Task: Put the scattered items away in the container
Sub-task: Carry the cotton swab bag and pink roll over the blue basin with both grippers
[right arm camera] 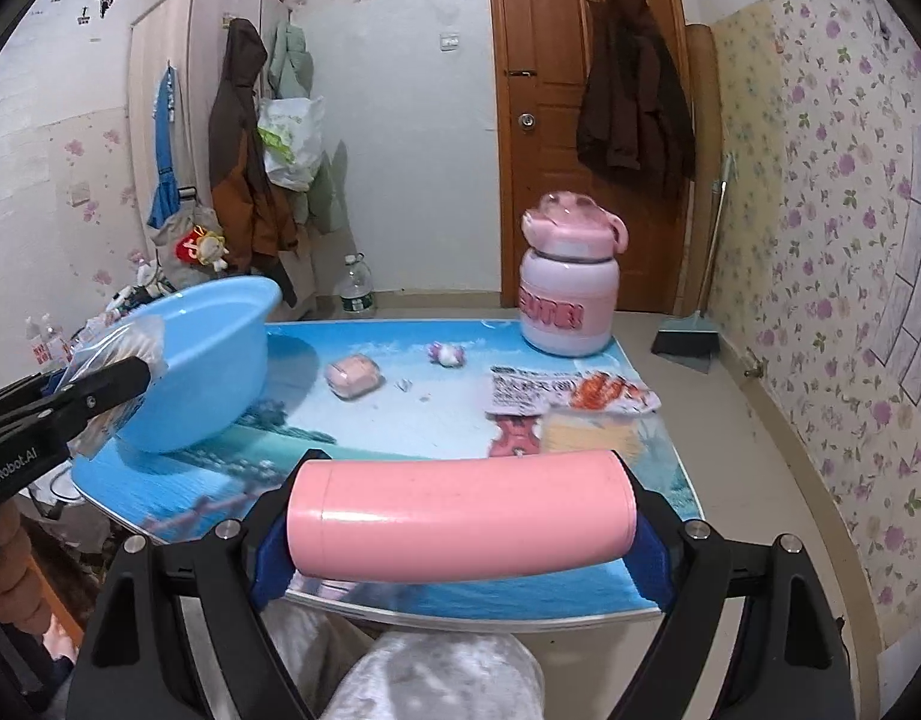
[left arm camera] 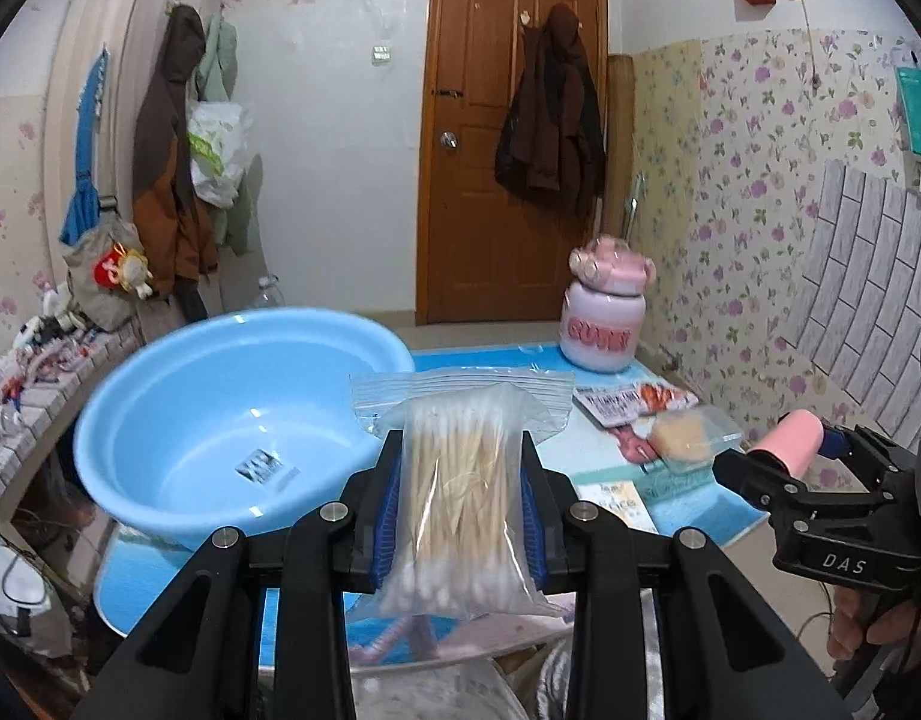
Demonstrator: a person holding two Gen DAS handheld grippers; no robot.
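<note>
My left gripper (left arm camera: 460,441) is shut on a clear zip bag of cotton swabs (left arm camera: 460,498), held upright above the table's near edge. Just beyond it on the left stands the light blue basin (left arm camera: 160,396); nothing shows in the part of its inside that I see. My right gripper (right arm camera: 460,480) is shut on a pink cylinder (right arm camera: 460,516), gripped end to end and lying crosswise above the table's near edge. In the right wrist view the left gripper (right arm camera: 130,372) and its bag (right arm camera: 130,339) are beside the basin (right arm camera: 220,360). The left wrist view shows the right gripper (left arm camera: 784,456) at far right.
On the blue picture-print table (right arm camera: 400,420) lie a small pink wrapped item (right arm camera: 352,378), a tiny toy (right arm camera: 447,354), a snack packet (right arm camera: 580,393), a bagged yellow sponge (right arm camera: 586,432) and a pink object (right arm camera: 514,438). A tall pink jar (right arm camera: 568,300) stands at the far right corner.
</note>
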